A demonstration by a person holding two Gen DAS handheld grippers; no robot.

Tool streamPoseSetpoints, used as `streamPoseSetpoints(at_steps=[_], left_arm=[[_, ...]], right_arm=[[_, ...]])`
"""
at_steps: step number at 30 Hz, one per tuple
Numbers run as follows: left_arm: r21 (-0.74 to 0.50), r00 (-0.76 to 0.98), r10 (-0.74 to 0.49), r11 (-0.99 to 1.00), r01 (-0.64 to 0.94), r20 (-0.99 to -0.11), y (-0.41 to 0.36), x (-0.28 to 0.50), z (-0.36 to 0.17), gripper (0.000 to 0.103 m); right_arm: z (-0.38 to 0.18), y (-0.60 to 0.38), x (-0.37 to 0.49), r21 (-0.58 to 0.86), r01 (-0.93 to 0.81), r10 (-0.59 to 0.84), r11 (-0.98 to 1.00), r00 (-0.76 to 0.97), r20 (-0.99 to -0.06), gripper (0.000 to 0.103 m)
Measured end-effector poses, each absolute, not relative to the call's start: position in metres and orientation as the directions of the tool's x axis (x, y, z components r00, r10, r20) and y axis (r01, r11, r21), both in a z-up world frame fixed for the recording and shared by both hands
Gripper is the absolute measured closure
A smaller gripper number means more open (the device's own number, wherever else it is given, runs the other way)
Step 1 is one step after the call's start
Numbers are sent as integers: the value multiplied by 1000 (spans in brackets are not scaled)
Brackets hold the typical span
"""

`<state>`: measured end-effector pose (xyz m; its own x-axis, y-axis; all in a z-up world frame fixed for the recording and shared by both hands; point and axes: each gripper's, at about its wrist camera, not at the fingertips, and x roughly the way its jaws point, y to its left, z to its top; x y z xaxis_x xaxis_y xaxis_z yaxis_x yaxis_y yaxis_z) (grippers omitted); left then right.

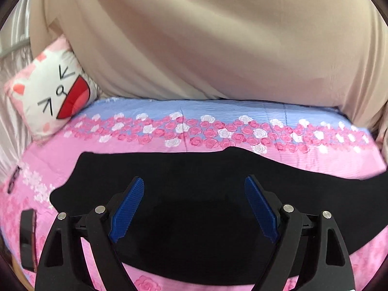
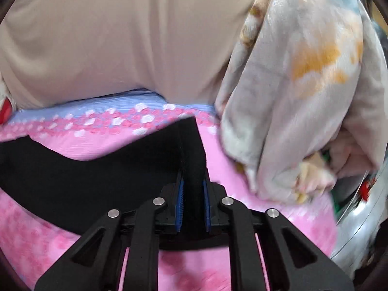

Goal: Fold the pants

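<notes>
Your left gripper (image 1: 194,208) hangs over the pants (image 1: 218,169), which lie on the bedspread (image 1: 169,131) beyond both fingers. A pillow (image 1: 48,92) sits far left; the right gripper (image 2: 193,206) pinches a pants fold, a blanket (image 2: 303,84) to its right

— What am I working over here?
— A bed (image 1: 242,165) with a pink sheet, roses running across it below a blue band.
— And what is lying on it?
— Black pants (image 1: 194,169) are stretching across the middle. A cat-face pillow (image 1: 52,92) is sitting at its left end, and a pale blanket (image 2: 303,84) is spilling onto its right.
</notes>
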<state>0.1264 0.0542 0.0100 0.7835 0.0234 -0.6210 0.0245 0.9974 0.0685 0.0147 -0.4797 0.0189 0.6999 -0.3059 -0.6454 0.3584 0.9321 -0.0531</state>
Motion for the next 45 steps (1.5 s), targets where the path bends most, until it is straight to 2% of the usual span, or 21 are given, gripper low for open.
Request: streamPoseSetpoints(at_steps=[3, 4, 5, 7, 10, 14, 16, 20, 21, 22, 24, 28, 32, 38, 39, 41, 42, 43, 45], left_arm=[[128, 766, 54, 991, 36, -640, 39, 129, -14, 21], [138, 748, 64, 990, 37, -660, 36, 132, -24, 21], [140, 726, 73, 990, 33, -684, 35, 135, -35, 21], [126, 691, 70, 992, 31, -719, 36, 139, -46, 21], [83, 677, 50, 996, 17, -735, 44, 141, -52, 21], [60, 673, 46, 998, -2, -738, 49, 146, -56, 21], [51, 659, 39, 999, -2, -751, 49, 148, -60, 20], [43, 652, 38, 999, -8, -757, 62, 144, -58, 21], [43, 661, 44, 999, -18, -749, 69, 142, -54, 21], [40, 666, 48, 999, -27, -744, 75, 141, -52, 20], [22, 670, 47, 999, -45, -741, 87, 139, -47, 20], [-47, 677, -20, 999, -21, -736, 91, 134, -42, 18], [-27, 666, -49, 999, 43, -745, 68, 137, -49, 17], [-68, 648, -102, 995, 77, -755, 57, 129, -54, 17], [-72, 649, -104, 994, 76, -754, 58, 128, -53, 17], [-75, 651, -104, 995, 72, -752, 59, 126, -53, 17], [-76, 650, -104, 995, 71, -753, 60, 125, -53, 17], [-76, 649, -105, 994, 73, -753, 60, 124, -53, 17], [-70, 647, -99, 995, 72, -756, 60, 125, -54, 17]], right_arm=[[-63, -519, 31, -57, 443, -306, 895, 514, -801, 87], [-80, -526, 28, -55, 466, -312, 883, 496, -810, 85], [-77, -530, 17, 20, 479, -288, 877, 561, -776, 85], [-64, -538, 3, 141, 520, -235, 842, 590, -772, 82], [-38, -524, -5, 144, 493, -245, 858, 639, -729, 57], [-32, -497, 15, 161, 378, -157, 912, 684, -713, 59], [-69, -500, 34, 92, 419, -182, 903, 568, -803, 60], [-52, -496, 23, 128, 459, -214, 879, 619, -756, 59], [-40, -492, 14, 148, 466, -222, 872, 647, -730, 56], [-33, -489, 7, 158, 476, -232, 865, 658, -716, 43], [-26, -488, -5, 174, 504, -253, 846, 667, -701, 24], [-33, -488, -28, 220, 530, -247, 819, 672, -698, 25], [-43, -484, -20, 163, 533, -270, 830, 640, -719, 29], [-61, -508, 36, 125, 523, -256, 843, 595, -762, 42], [-70, -515, 46, 126, 525, -241, 841, 574, -783, 47], [-80, -515, 55, 97, 529, -249, 843, 544, -801, 63], [-78, -510, 58, 68, 514, -257, 855, 535, -805, 88], [-73, -499, 61, 34, 495, -269, 868, 527, -806, 92], [-63, -489, 60, -49, 494, -336, 868, 511, -791, 93]])
